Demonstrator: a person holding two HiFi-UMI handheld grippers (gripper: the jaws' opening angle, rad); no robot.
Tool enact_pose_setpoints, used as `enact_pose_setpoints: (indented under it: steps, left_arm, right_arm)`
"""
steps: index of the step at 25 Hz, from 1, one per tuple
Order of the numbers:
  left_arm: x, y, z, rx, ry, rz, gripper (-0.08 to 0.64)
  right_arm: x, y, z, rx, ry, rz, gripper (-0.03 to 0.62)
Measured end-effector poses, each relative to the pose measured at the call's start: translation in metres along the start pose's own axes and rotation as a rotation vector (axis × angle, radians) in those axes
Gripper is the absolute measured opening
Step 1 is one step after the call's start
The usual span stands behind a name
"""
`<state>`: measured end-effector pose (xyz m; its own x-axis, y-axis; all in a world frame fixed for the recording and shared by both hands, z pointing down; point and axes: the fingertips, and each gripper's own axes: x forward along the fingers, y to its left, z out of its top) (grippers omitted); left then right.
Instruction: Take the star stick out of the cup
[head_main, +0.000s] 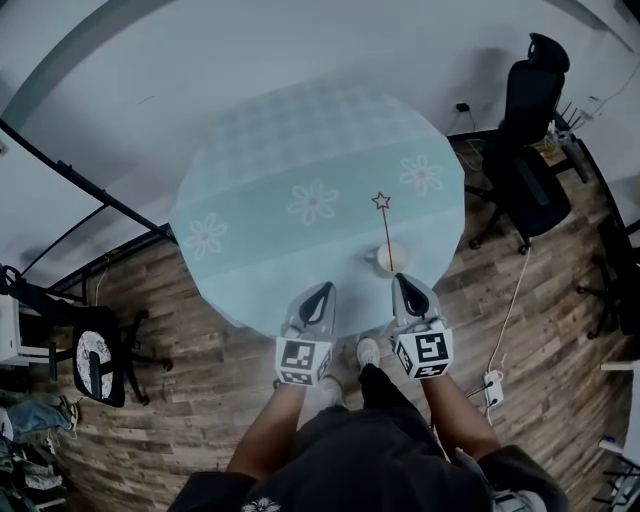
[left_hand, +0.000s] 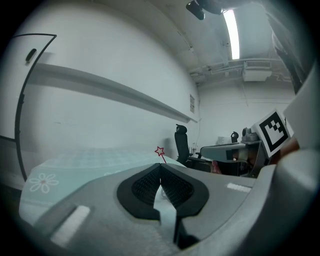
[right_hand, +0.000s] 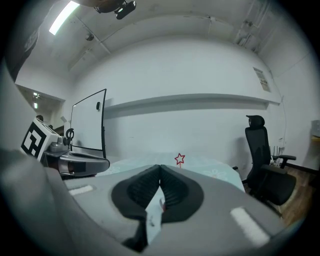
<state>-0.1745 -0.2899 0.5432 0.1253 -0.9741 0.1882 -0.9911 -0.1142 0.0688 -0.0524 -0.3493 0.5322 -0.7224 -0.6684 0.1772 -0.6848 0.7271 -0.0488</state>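
Round surface (head_main: 260, 190) in pale floral cloth: cup (head_main: 388, 259) near the front edge, star stick (head_main: 385, 230) upright inside it – left hand-held gripper (head_main: 324, 288) and right hand-held gripper (head_main: 401, 281), jaws together, empty, poised just short, presumably awaiting the reach.

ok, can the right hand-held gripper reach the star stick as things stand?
Probably yes. The right hand-held gripper sits just short of the cup, and the star stick stands up out of it with nothing between. Its jaws are together, so they must open first.
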Motion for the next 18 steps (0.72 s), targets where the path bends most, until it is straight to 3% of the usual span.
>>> enact_pose_setpoints:
  steps: [11,18]
  left_arm:
    - [0.044,0.015,-0.032,-0.043,0.067,0.039,0.005]
    - [0.060,0.028,-0.037,-0.054,0.083,0.063,0.006]
  right_arm:
    - [0.056,-0.037,-0.045,-0.013,0.135,0.009,0.006]
    - [0.084,-0.047,-0.060,-0.035,0.199,0.014,0.064]
